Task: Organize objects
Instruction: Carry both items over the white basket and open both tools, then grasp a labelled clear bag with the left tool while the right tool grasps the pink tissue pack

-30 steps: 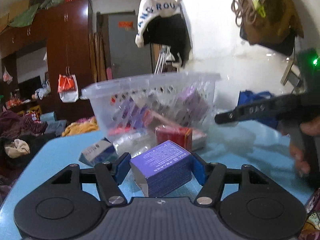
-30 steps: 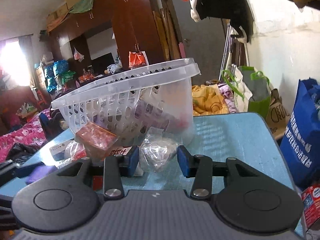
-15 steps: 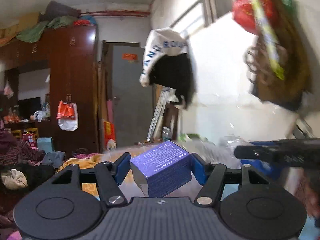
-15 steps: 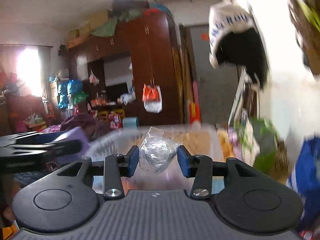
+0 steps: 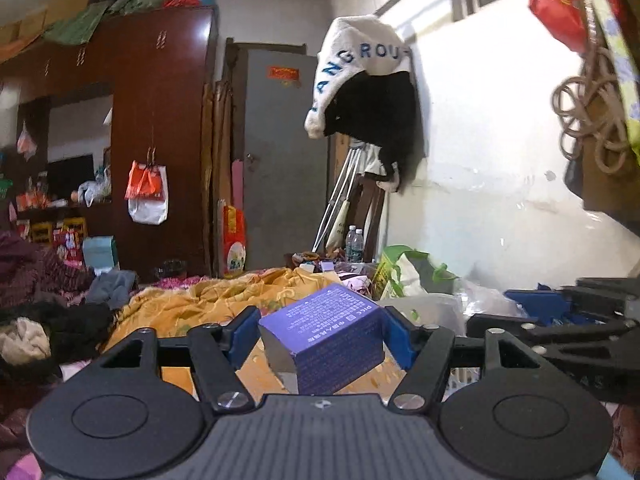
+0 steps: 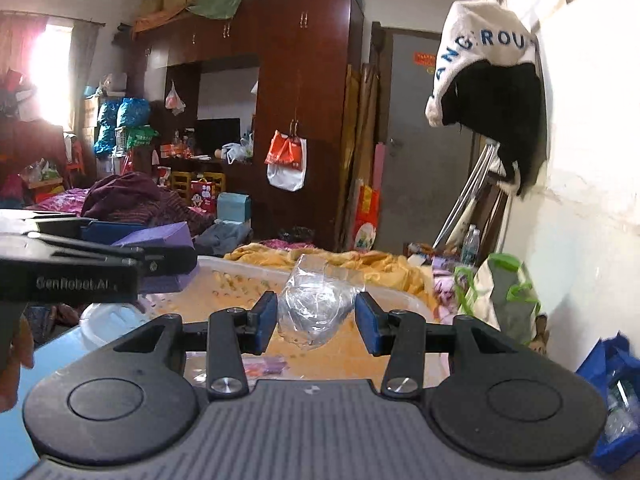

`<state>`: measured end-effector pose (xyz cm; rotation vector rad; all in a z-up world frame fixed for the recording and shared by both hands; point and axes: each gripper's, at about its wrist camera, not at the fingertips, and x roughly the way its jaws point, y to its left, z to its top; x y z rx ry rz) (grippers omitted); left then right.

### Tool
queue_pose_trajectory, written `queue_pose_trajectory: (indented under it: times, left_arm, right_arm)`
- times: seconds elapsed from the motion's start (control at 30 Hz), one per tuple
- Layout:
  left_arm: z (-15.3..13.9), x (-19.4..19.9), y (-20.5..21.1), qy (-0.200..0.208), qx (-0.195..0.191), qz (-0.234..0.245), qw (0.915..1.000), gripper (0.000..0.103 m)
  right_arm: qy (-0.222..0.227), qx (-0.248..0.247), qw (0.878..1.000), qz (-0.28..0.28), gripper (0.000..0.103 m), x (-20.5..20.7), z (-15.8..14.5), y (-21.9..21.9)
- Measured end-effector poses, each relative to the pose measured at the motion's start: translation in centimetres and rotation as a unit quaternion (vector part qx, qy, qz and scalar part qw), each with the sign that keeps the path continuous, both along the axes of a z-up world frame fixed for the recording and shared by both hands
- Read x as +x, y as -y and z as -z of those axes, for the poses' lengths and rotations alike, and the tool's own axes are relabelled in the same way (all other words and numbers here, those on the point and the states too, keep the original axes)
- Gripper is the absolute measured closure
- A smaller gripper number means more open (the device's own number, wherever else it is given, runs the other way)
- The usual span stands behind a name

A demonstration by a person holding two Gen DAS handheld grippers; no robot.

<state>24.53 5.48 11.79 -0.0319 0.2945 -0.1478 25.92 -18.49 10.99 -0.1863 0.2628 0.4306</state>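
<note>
In a messy bedroom, both tongs are spreading over the clear basket (image 6: pixel 404 304), maybe already dropping the purple box (image 5: pixel 328 338) and crinkly bag (image 6: pixel 316 308); counter leftovers are hidden.

Left gripper (image 5: pixel 322 334) jaws opening w/ purple box (image 5: pixel 325 338) tilted btwn them; left pad clear of box, right pad touching.

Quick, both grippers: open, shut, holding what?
Left gripper: jaws opening, purple box between them.
Right gripper: jaws opening, clear plastic bag between them.
</note>
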Motion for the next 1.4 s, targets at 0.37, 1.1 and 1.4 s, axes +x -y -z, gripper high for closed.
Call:
queue_pose_trajectory:
  times: [0.37,1.1,1.4]
  left_arm:
    - [1.8,-9.8,-5.2,0.022,0.0,-0.004,0.9997,0.004]
    - [10.6,-7.4,-9.6,-0.098,-0.019,-0.019,0.9948,0.006]
    - [11.5,-7.0,-9.4,-0.112,-0.001,-0.022,0.9935,0.006]
  right_arm:
    - [-0.038,0.067,0.997,-0.028,0.0,-8.4,3.7,4.0]
    - [-0.202,0.011,0.977,-0.063,0.029,-2.6,10.8,0.4]
    - [-0.186,0.008,0.98,-0.064,0.031,-3.5,10.9,1.6]
